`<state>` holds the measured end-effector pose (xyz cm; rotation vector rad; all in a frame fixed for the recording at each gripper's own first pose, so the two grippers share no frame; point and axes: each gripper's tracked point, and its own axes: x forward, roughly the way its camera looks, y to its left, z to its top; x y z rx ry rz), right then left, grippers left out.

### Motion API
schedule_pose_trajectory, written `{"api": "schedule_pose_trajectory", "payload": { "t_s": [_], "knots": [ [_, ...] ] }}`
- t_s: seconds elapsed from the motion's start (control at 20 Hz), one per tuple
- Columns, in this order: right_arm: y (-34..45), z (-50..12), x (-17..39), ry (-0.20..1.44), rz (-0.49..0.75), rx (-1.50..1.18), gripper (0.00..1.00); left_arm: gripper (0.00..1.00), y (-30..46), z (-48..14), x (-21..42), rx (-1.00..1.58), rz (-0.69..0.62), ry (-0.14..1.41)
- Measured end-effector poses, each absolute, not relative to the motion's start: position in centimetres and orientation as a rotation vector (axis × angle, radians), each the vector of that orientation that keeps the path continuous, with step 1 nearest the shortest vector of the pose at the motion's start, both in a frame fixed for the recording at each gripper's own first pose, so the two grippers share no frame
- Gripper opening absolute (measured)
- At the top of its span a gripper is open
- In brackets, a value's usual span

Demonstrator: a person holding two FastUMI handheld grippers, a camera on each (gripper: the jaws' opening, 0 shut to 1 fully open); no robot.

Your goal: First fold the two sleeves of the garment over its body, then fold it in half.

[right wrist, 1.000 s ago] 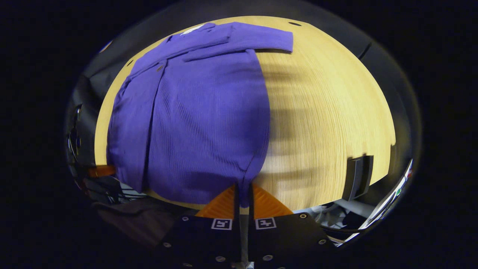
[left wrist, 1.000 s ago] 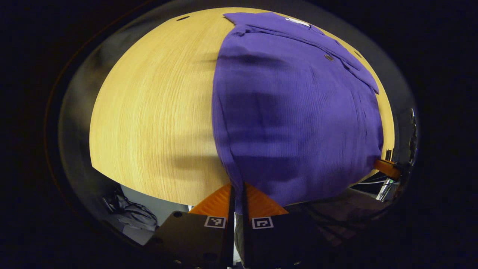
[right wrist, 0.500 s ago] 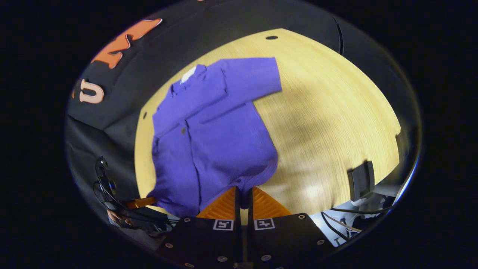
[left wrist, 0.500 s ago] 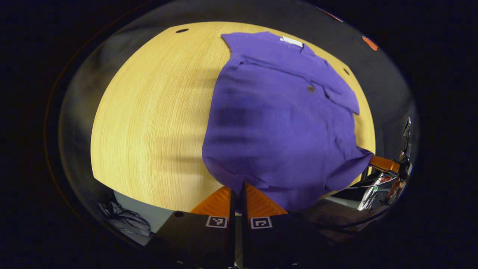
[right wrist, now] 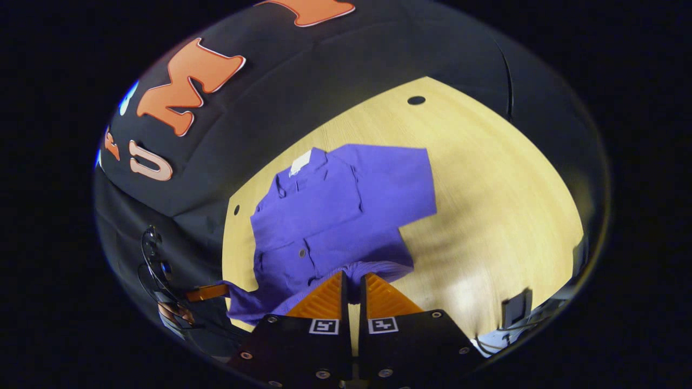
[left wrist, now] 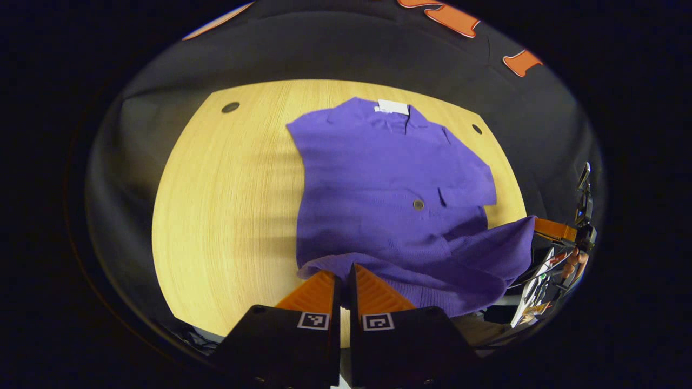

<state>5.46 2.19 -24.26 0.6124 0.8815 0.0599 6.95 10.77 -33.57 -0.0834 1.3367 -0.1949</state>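
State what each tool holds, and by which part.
Both grip the purple ribbed garment at its bottom hem: the left tool one corner, the right tool the other.

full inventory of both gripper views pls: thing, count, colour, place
shirt: 1, purple, on the table, sleeves folded over body, bottom hem lifted at both corners
neck label: 1, white, at the shirt collar
button: 1, dark, on the shirt front
table: 1, light wood, under the shirt
table holes: 2, dark, far corners
left gripper: 1, shut on the hem's left corner
right gripper: 1, shut on the hem's right corner
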Motion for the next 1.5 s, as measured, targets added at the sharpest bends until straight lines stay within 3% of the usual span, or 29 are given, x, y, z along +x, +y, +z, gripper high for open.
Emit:
{"api": "schedule_pose_trajectory", "payload": {
  "t_s": [0.3,0.8,1.1,1.2,1.3,1.35,1.4,1.45,1.5],
  "knots": [
    [-0.8,-21.8,12.7,0.801,0.025,0.576,0.05,0.08,9.7,-31.1,16.2,-0.026,-0.230,1.267],
    [-1.7,-21.1,26.3,0.781,0.015,0.439,0.05,0.08,10.0,-34.2,30.2,0.123,-0.204,1.183],
    [-1.8,-23.3,33.4,0.795,-0.015,0.455,0.05,0.09,11.4,-36.2,36.6,0.030,-0.062,1.126],
    [-1.6,-23.7,34.6,0.794,-0.029,0.471,0.07,0.15,13.7,-37.1,37.5,0.068,0.035,1.113],
    [-1.3,-23.9,34.4,0.798,-0.032,0.458,0.16,0.51,15.5,-36.9,37.7,0.073,0.092,1.096],
    [-1.9,-23.9,34.2,0.784,-0.048,0.417,0.27,0.59,14.9,-36.9,37.3,0.051,0.099,1.093],
    [-2.6,-23.6,34.1,0.763,-0.068,0.375,0.23,0.59,15.4,-36.5,36.6,0.027,0.099,1.088],
    [-3.3,-22.9,33.7,0.738,-0.079,0.345,0.39,0.69,15.5,-36.0,36.4,0.013,0.095,1.066],
    [-3.7,-22.1,33.1,0.717,-0.088,0.321,0.47,0.78,15.6,-35.2,35.9,0.017,0.089,1.039]
  ]
}}
